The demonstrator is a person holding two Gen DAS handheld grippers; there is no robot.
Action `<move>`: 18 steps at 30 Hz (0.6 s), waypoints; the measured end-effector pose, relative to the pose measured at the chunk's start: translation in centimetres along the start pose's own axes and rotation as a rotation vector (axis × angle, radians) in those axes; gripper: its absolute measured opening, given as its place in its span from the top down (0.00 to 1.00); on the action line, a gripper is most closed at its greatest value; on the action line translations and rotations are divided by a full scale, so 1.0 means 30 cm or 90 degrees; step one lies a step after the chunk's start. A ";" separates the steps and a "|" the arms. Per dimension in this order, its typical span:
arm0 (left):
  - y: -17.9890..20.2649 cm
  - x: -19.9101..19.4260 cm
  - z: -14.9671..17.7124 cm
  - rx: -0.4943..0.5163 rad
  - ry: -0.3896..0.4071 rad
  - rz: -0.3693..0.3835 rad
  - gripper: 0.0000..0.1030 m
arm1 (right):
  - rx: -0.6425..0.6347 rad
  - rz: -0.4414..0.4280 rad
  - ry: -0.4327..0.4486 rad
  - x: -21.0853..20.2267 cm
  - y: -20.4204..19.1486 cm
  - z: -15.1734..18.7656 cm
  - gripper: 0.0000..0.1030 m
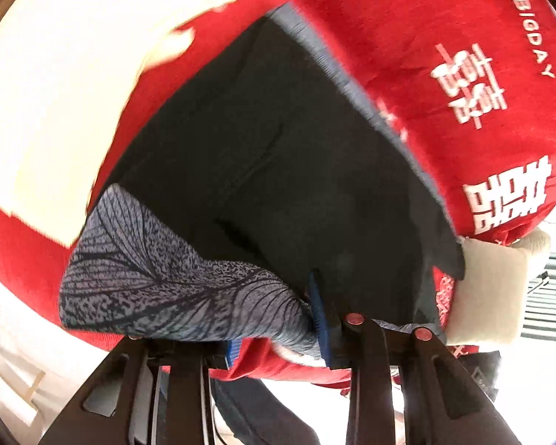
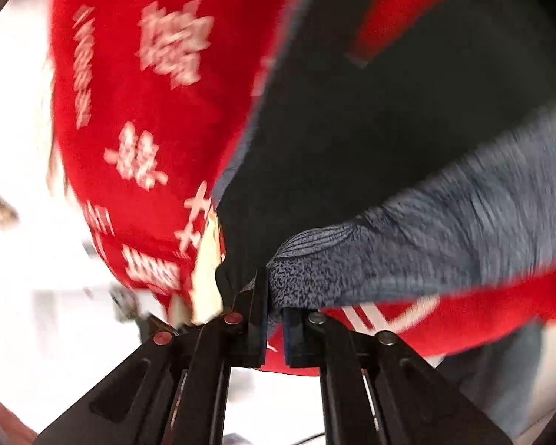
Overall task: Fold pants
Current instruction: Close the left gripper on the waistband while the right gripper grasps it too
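Observation:
The pants (image 1: 278, 170) are dark, almost black, with a grey leaf-patterned band (image 1: 159, 270) at one end. They lie spread on a red blanket (image 1: 444, 37) with white characters. My left gripper (image 1: 278, 333) is shut on the patterned band, which bunches between its blue pads. In the right wrist view the pants (image 2: 352, 141) stretch away from me. My right gripper (image 2: 274, 311) is shut on the patterned band (image 2: 426, 230) at its near corner. The right wrist view is blurred by motion.
The red blanket (image 2: 137, 148) covers the surface under the pants. A cream cushion or pillow (image 1: 489, 289) sits at the blanket's right edge. A pale cream panel (image 1: 63, 85) lies at the upper left. Bright floor shows below both grippers.

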State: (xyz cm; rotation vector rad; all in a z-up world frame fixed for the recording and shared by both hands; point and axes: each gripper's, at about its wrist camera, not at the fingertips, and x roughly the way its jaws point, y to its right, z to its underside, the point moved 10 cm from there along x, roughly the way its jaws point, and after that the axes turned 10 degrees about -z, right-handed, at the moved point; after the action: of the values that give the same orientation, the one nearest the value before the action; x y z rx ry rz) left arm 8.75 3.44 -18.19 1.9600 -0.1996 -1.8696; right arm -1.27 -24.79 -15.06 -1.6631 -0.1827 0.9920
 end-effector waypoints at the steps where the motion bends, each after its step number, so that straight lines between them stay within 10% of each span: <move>1: 0.027 -0.019 -0.023 0.009 0.008 0.000 0.67 | -0.021 0.007 -0.009 0.001 -0.032 -0.028 0.94; 11: 0.298 -0.028 -0.430 0.050 0.084 -0.008 0.67 | -0.083 0.026 -0.104 0.169 -0.172 -0.478 0.94; 18: 0.332 0.177 -0.709 0.084 0.120 -0.102 0.67 | -0.052 0.099 -0.193 0.425 -0.006 -0.713 0.93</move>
State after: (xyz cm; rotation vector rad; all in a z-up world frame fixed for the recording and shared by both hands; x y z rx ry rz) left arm 31.85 -3.31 -19.02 2.2894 -0.1149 -1.7928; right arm 21.47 -32.90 -21.17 -1.6117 -0.3017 1.3695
